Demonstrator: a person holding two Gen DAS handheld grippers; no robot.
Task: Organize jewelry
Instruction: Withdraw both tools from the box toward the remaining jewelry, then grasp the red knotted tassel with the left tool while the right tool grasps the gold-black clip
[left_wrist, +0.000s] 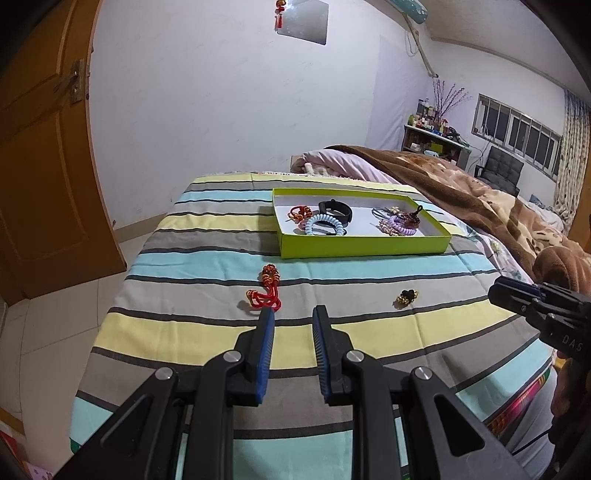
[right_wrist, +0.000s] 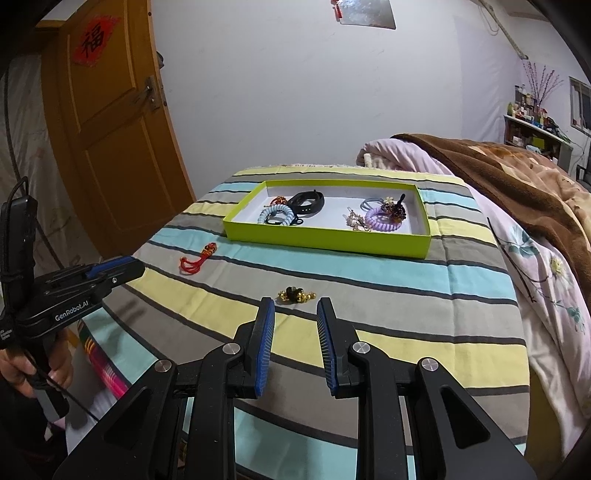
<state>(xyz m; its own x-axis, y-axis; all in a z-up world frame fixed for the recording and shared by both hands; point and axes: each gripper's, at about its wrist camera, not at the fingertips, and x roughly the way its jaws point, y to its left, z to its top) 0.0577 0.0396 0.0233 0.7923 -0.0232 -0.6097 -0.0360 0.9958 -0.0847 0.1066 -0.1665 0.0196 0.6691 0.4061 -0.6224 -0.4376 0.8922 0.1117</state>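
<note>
A lime-green box (left_wrist: 364, 247) (right_wrist: 325, 239) sits on the striped cloth and holds several pieces: a black band (left_wrist: 336, 212), a blue coil bracelet (left_wrist: 323, 223), a purple coil bracelet (right_wrist: 382, 223) and others. A red knotted tassel charm (left_wrist: 266, 290) (right_wrist: 197, 260) lies loose on the cloth just ahead and left of my open, empty left gripper (left_wrist: 293, 314). A small gold-and-black bead piece (left_wrist: 406, 298) (right_wrist: 295, 295) lies just ahead of my open, empty right gripper (right_wrist: 295, 304).
The striped cloth (left_wrist: 207, 332) covers a bed end; a brown blanket (left_wrist: 480, 195) and pink quilt (right_wrist: 535, 280) lie at the right. A wooden door (left_wrist: 40, 166) stands at the left, tiled floor below it.
</note>
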